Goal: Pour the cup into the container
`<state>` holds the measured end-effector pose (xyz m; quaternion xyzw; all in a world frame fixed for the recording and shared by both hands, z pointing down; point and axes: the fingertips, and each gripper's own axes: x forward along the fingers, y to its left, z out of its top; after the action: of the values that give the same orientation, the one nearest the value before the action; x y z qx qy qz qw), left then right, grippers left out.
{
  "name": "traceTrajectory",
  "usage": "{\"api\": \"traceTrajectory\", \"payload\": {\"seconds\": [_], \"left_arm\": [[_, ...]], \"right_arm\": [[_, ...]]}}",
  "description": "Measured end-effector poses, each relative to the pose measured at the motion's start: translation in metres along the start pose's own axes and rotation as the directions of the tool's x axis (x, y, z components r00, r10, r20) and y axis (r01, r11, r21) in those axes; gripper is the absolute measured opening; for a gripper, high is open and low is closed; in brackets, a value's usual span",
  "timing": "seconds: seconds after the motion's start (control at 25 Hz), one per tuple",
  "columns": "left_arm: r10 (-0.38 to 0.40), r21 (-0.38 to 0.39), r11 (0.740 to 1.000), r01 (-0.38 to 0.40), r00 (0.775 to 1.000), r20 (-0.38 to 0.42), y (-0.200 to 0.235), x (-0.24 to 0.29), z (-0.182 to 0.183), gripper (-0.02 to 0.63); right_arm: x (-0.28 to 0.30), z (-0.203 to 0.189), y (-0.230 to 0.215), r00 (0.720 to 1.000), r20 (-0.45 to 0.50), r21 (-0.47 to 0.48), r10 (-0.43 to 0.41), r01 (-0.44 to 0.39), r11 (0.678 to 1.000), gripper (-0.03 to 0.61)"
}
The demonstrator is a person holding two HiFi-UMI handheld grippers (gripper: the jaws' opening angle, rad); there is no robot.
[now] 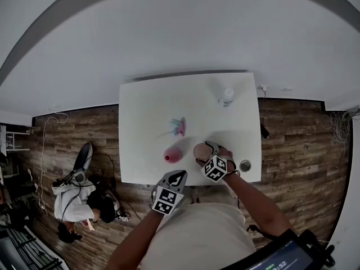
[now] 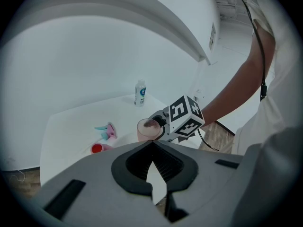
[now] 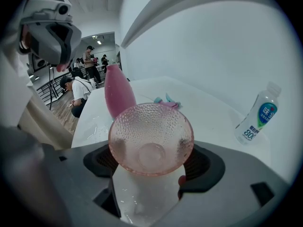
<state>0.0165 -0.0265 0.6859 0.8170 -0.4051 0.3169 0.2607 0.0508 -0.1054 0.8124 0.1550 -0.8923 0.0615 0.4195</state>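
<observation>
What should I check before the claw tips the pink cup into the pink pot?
1. Right claw grips the pink cup: ok, the cup sits between its jaws.
2. Something in the cup to pour: cannot tell, the glass looks almost empty.
3. Pink pot standing upright: ok.
4. Pot's mouth open: ok, the left gripper view shows a red opening.
5. Cup above the pot's mouth: not ok, it is beside the pot.
6. Left claw out of the way: ok, shut on nothing, back by the near edge of the table.
</observation>
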Motion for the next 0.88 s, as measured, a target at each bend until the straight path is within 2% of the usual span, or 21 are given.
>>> {"api": "traceTrajectory", "payload": {"seconds": [0.08, 0.16, 0.28, 0.6, 0.68, 0.76, 0.88], "left_arm": [[0.002, -0.001, 1.0, -0.002, 1.0, 0.005, 0.002, -0.001, 0.001, 0.011], [0.003, -0.002, 1.0, -0.003, 1.0, 0.013, 0.004, -0.002, 0.004, 0.011], [0.005, -0.004, 1.0, -0.005, 1.0, 0.026, 0.009, -0.005, 0.008, 0.011], [0.022, -0.04, 0.999, -0.018, 0.994, 0.108, 0.028, -0.031, 0.026, 0.011], [0.032, -0.056, 0.998, -0.024, 0.989, 0.141, 0.033, -0.043, 0.035, 0.011], [0.04, -0.069, 0.997, -0.029, 0.985, 0.168, 0.039, -0.053, 0.041, 0.011], [0.04, -0.072, 0.997, -0.026, 0.978, 0.206, 0.043, -0.065, 0.049, 0.011]], "right_arm": [[0.0, -0.002, 0.001, 1.0, 0.004, 0.02, 0.011, -0.011, 1.0, 0.382], [-0.004, 0.003, 0.001, 0.999, 0.031, 0.042, 0.013, -0.014, 0.999, 0.411], [-0.015, 0.014, -0.003, 0.997, 0.079, 0.066, -0.008, 0.003, 0.998, 0.436], [-0.078, 0.06, -0.014, 0.966, 0.208, 0.066, -0.154, 0.143, 0.988, 0.431], [-0.095, 0.074, -0.01, 0.959, 0.228, 0.056, -0.168, 0.159, 0.986, 0.367], [-0.109, 0.089, -0.002, 0.955, 0.246, 0.039, -0.167, 0.162, 0.986, 0.255], [-0.13, 0.115, 0.008, 0.94, 0.287, 0.027, -0.183, 0.183, 0.983, 0.192]]}}
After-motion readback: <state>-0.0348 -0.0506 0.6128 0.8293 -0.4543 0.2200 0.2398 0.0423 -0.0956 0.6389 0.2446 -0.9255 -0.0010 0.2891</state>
